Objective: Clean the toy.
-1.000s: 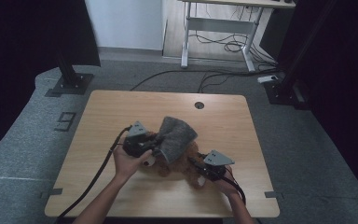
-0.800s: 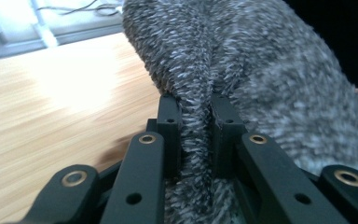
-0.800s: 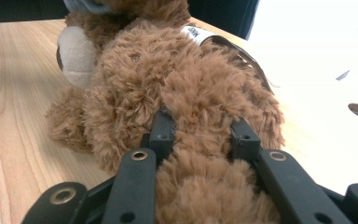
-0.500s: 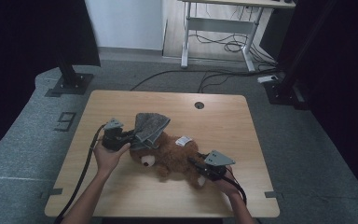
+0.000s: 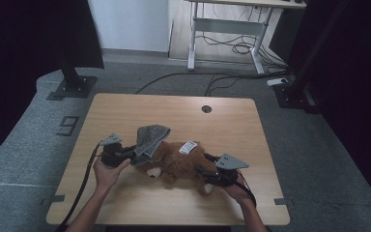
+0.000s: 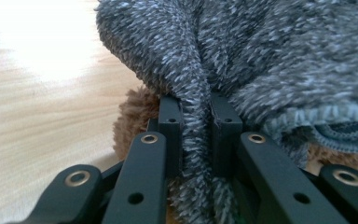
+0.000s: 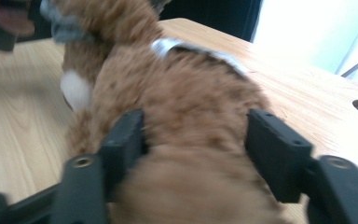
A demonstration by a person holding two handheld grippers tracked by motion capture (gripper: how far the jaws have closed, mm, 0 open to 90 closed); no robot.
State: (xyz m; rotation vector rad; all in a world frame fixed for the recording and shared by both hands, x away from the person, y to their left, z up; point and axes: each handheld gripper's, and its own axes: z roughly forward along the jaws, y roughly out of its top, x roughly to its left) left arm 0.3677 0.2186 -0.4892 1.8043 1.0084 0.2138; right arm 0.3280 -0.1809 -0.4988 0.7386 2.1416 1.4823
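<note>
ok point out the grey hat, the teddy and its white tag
grey hat [image 5: 150, 137]: high view, fuzzy crown above the left gripper
teddy [image 5: 181, 162]: high view, brown body
white tag [image 5: 188, 147]: high view, middle of the label on the teddy's back

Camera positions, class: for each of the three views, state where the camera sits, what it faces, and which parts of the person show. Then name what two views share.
High view: above the person's side, looking forward and down on the table; forearms, hands, both grippers.
Left gripper view: on the left gripper, facing the grey knit hat; its jaws.
Right gripper view: on the right gripper, facing the brown plush toy; its jaws.
Shared: the plush toy, everywhere.
</note>
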